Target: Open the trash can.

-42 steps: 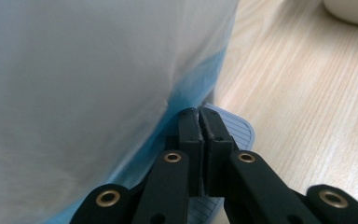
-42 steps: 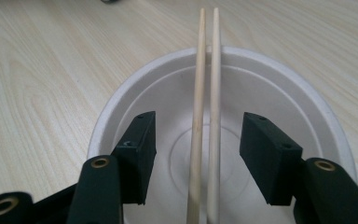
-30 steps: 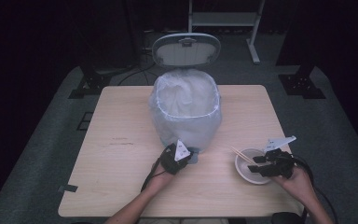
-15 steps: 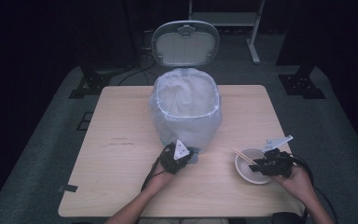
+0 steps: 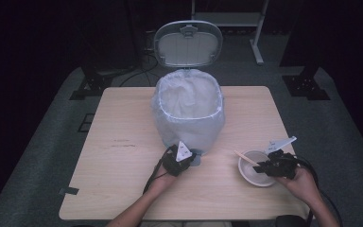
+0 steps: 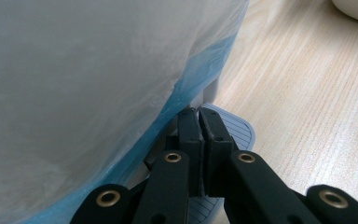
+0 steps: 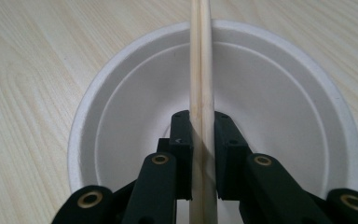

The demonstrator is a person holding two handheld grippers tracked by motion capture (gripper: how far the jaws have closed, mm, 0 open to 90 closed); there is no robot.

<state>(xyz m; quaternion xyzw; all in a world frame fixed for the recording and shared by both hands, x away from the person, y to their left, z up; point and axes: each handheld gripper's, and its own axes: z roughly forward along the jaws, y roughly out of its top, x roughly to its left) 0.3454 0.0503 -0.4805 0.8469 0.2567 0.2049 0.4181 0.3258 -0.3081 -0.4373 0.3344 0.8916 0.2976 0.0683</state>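
left gripper (image 6: 199,114): clenched, jaws pressed together over bin pedal (image 6: 235,130)
right gripper (image 7: 200,122): clamped on chopsticks (image 7: 200,70) above bowl (image 7: 121,107)

Counter (image 5: 123,142): pale wood grain. Bin liner (image 5: 189,118): translucent white, blue edge near base. Bin lid (image 5: 187,43): grey. Pedal (image 6: 235,128): grey-blue, ribbed lines. Bowl (image 7: 121,116): plain white. Chopsticks (image 7: 200,70): light tan. Both tools: black, brass-coloured rivets. Floor (image 5: 52,118): dark grey.
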